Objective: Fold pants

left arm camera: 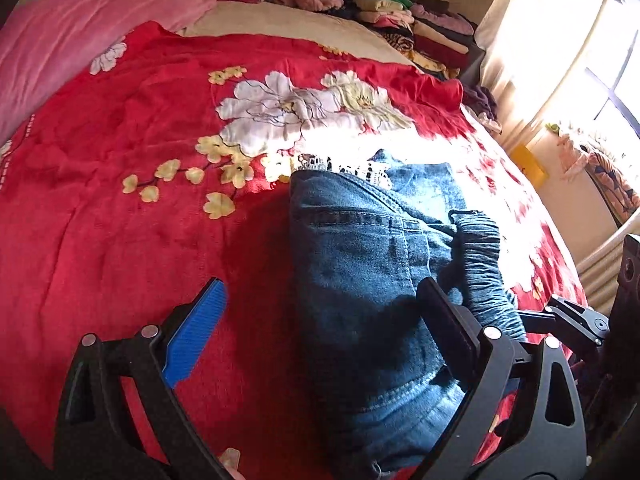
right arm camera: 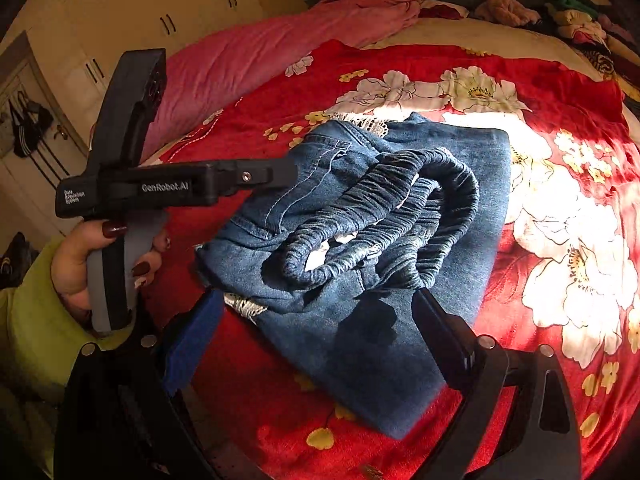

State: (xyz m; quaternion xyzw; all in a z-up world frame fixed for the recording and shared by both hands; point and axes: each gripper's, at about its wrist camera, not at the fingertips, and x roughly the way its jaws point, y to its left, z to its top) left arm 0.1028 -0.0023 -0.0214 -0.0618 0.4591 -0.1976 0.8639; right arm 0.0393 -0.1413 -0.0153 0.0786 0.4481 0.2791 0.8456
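The blue denim pants [left arm camera: 360, 264] lie folded in a thick bundle on the red floral bedspread [left arm camera: 120, 216]. In the right wrist view the pants [right arm camera: 360, 336] show their gathered elastic waistband [right arm camera: 384, 212] bunched on top and white lace trim at the edges. My left gripper [left arm camera: 320, 320] is open, its blue pad on the bedspread side and its black finger [left arm camera: 444, 320] over the denim. My right gripper [right arm camera: 320, 332] is open and empty, hovering just above the near edge of the pants. The left gripper's body [right arm camera: 160, 188] shows in the right wrist view, held by a hand.
A pink duvet [left arm camera: 80, 32] lies along the far left of the bed. Stacks of folded clothes [left arm camera: 420, 28] sit at the far right corner. A bright window and curtain [left arm camera: 560, 40] are to the right. Wardrobe doors [right arm camera: 120, 12] stand beyond the bed.
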